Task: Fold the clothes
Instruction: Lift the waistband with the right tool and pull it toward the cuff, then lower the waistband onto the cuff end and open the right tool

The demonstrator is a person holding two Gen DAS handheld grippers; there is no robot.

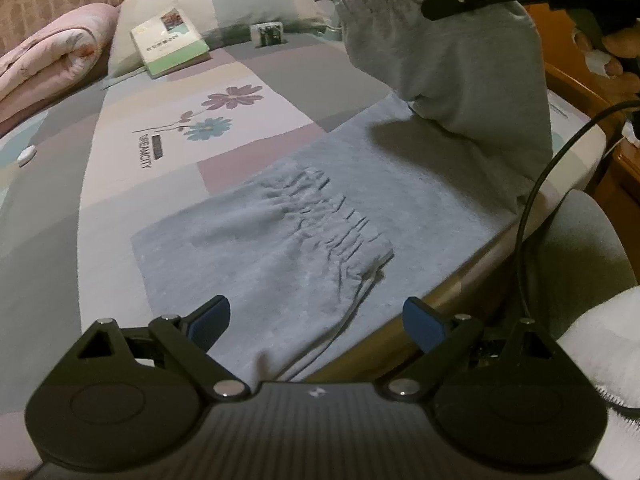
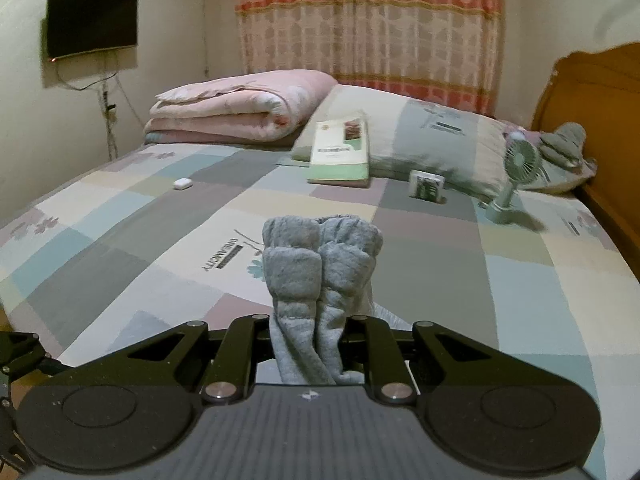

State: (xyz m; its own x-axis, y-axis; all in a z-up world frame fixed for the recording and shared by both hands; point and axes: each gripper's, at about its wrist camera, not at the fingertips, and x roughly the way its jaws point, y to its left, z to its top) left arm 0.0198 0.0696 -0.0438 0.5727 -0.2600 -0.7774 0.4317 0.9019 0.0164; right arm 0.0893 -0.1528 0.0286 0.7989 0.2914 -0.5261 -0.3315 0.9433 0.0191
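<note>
Left wrist view: the left gripper (image 1: 316, 322) hovers with jaws spread wide and empty over the grey fleece sweatpants (image 1: 280, 240), which lie flat on the patchwork bed sheet (image 1: 132, 160). At one o'clock the right gripper (image 1: 430, 10) lifts the elastic cuffs high.

Right wrist view: its jaws are pinched tight on the bunched cuffs (image 2: 320, 256). By my judgement, the fold is only half made; laying down and smoothing remain.

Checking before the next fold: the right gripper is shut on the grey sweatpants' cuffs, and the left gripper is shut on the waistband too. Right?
Not quite. The left gripper is open and holds nothing; the left wrist view shows its blue pads apart above the grey sweatpants. The right gripper is shut on the cuffs, as the right wrist view shows.
</note>
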